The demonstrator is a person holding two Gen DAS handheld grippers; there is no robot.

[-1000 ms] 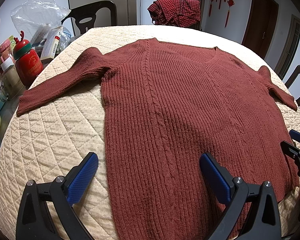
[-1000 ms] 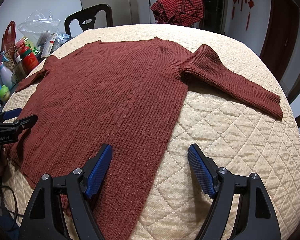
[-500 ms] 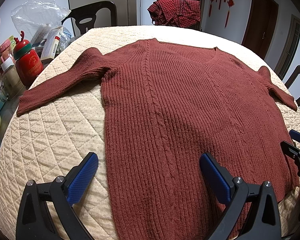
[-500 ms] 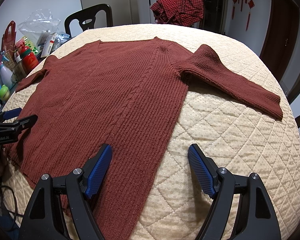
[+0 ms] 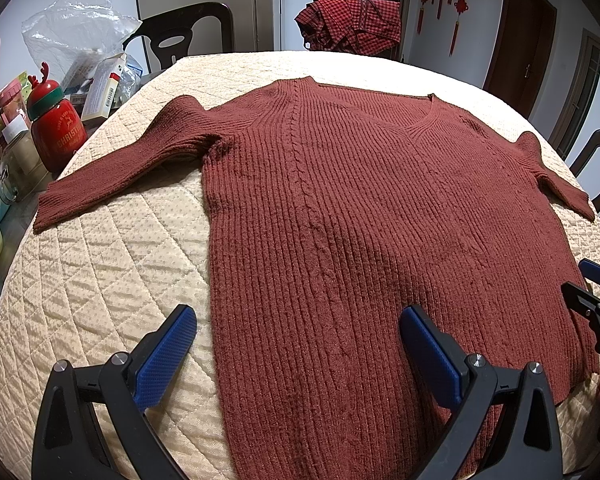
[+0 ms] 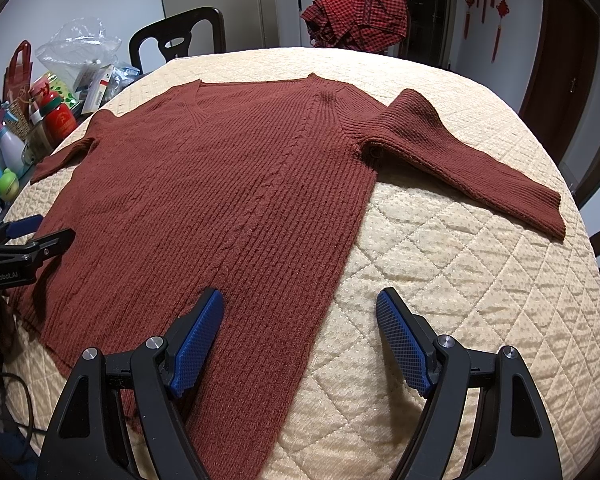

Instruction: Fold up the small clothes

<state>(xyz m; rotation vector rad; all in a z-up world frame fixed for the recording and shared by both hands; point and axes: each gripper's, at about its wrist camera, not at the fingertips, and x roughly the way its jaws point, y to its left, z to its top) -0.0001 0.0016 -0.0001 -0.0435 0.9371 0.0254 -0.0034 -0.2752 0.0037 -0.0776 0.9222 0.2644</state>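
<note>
A dark red ribbed V-neck sweater [image 5: 360,220] lies flat, front up, on a round table with a cream quilted cover [image 5: 100,264]; both sleeves are spread out to the sides. It also shows in the right wrist view [image 6: 228,200]. My left gripper [image 5: 296,344] is open and empty, hovering over the sweater's lower left edge. My right gripper [image 6: 300,332] is open and empty over the lower right edge. Each gripper shows at the other view's side, the right [image 5: 592,292] and the left [image 6: 32,236].
Bottles, boxes, a red Christmas flask [image 5: 56,132] and a plastic bag [image 5: 76,36] crowd the table's left side. A red checked garment [image 5: 352,20] hangs on a chair at the back. Dark chairs [image 5: 184,32] stand around the table.
</note>
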